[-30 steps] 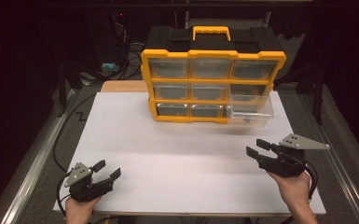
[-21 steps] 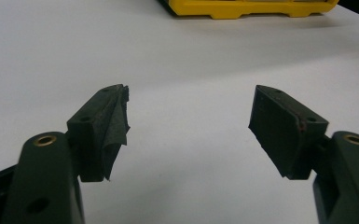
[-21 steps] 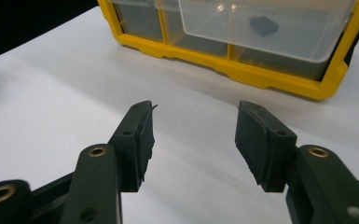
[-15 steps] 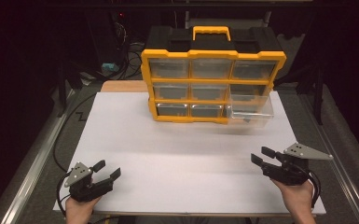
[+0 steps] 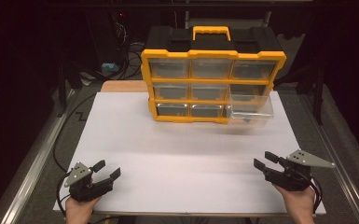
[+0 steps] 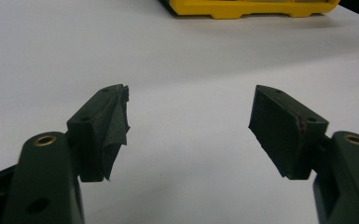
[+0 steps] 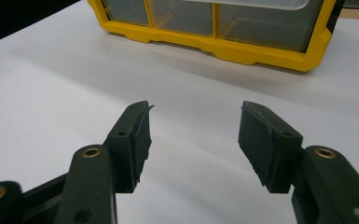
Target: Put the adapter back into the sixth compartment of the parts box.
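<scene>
Glossy yellow plastic organiser [image 5: 213, 79] with clear drawers; matt white tabletop [image 5: 186, 154].

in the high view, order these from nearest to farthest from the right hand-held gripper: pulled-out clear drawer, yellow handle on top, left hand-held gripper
1. Pulled-out clear drawer, ahead of the right hand-held gripper, organizer's bottom right.
2. Left hand-held gripper, across the table's near edge.
3. Yellow handle, far back on top.
</scene>
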Tool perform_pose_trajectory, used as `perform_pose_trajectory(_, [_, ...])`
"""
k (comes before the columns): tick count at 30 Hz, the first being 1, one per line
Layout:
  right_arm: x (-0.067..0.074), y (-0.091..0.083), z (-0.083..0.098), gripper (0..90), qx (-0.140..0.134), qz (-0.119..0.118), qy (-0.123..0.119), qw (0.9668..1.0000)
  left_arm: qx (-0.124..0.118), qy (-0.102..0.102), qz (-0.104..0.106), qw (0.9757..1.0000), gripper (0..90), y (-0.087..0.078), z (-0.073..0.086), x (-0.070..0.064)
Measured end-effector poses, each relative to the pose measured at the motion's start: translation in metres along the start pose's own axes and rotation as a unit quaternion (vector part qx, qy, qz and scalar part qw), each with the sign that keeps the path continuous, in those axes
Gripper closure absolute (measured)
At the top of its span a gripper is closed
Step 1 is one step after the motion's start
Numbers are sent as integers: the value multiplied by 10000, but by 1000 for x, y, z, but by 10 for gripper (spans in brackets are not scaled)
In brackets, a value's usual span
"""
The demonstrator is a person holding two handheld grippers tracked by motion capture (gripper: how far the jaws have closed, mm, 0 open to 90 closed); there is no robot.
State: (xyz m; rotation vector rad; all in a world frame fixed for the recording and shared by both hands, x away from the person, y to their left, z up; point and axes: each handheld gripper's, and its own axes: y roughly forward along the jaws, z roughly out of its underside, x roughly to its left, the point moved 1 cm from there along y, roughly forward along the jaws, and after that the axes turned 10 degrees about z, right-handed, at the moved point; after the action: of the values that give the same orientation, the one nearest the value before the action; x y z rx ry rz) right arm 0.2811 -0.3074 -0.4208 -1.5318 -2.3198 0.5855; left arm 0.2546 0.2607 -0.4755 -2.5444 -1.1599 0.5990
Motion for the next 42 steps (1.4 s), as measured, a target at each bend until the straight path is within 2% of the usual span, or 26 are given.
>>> perform_pose_trajectory(20, [-7,-2,21,410,-85,130,99,9998,-2,9,0,10000,287,0,0,0])
perform_pose_trajectory(37, [-19,-6,40,381,-238,248,284,9990,-11,5,-31,10000,287,0,0,0])
perform_pose_trajectory(42, [-23,-9,47,370,-272,344,431,9981,2,-8,-54,10000,287,0,0,1])
